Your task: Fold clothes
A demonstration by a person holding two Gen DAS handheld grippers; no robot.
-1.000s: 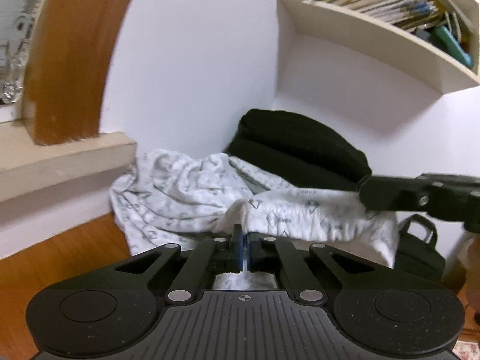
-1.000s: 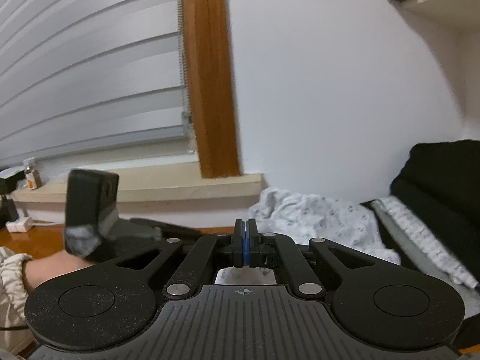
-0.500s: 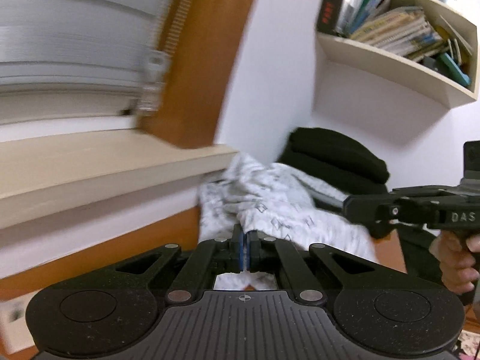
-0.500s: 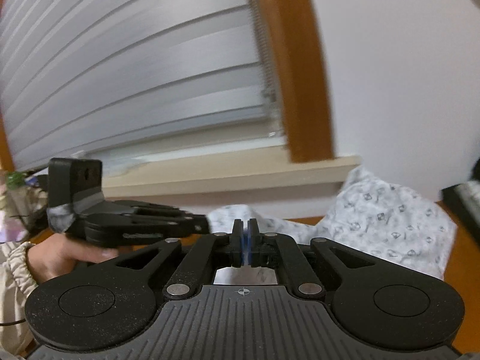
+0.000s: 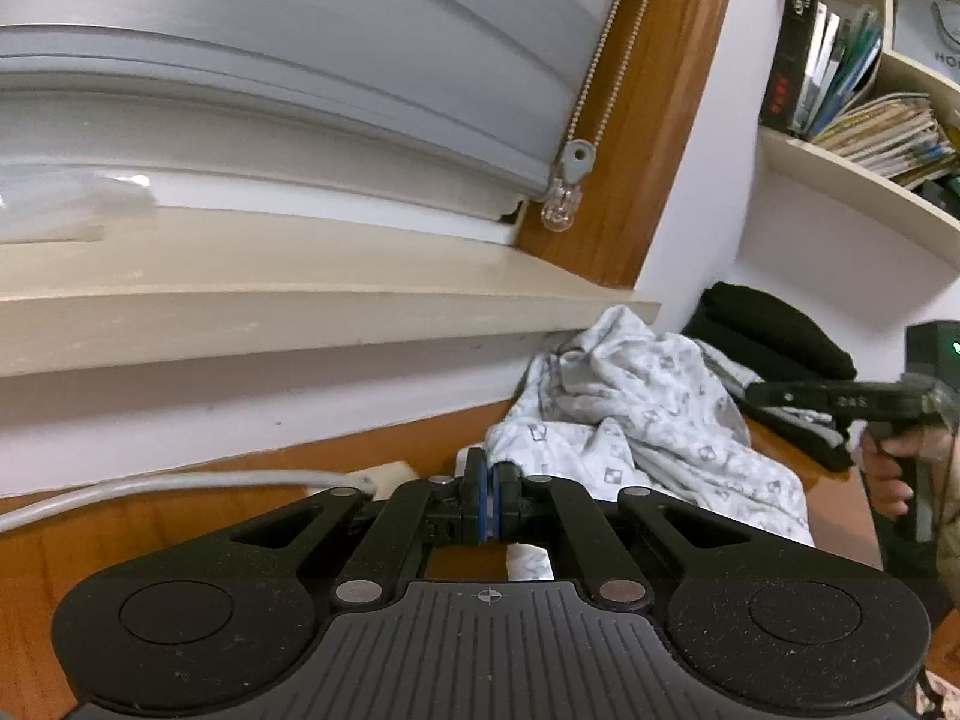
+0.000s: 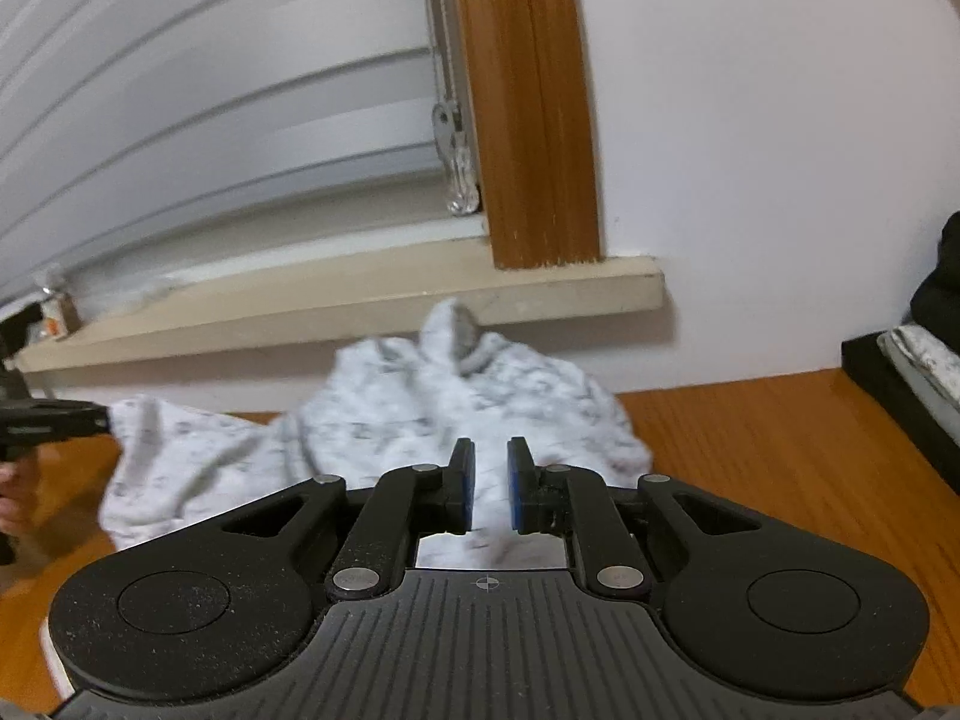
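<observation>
Lying crumpled on a wooden table (image 6: 750, 450), a white patterned garment (image 6: 420, 408) is bunching up against the wall just under a beige windowsill (image 6: 360, 306). The left gripper (image 5: 489, 501) is clenching a corner of the garment, its blue pads pressed together with cloth showing beneath them. The right gripper (image 6: 486, 489) is hovering over the garment's near edge, its jaws opening with a gap between the blue pads and nothing pinched; cloth is showing below the gap. A hand (image 5: 888, 474) is gripping the right gripper's handle. Behind the garment, grey blinds (image 6: 210, 120) are covering the window beside a wooden frame (image 6: 528, 120). Dark folded clothes (image 5: 774, 330) are sitting to the right, under a bookshelf (image 5: 840, 180).
</observation>
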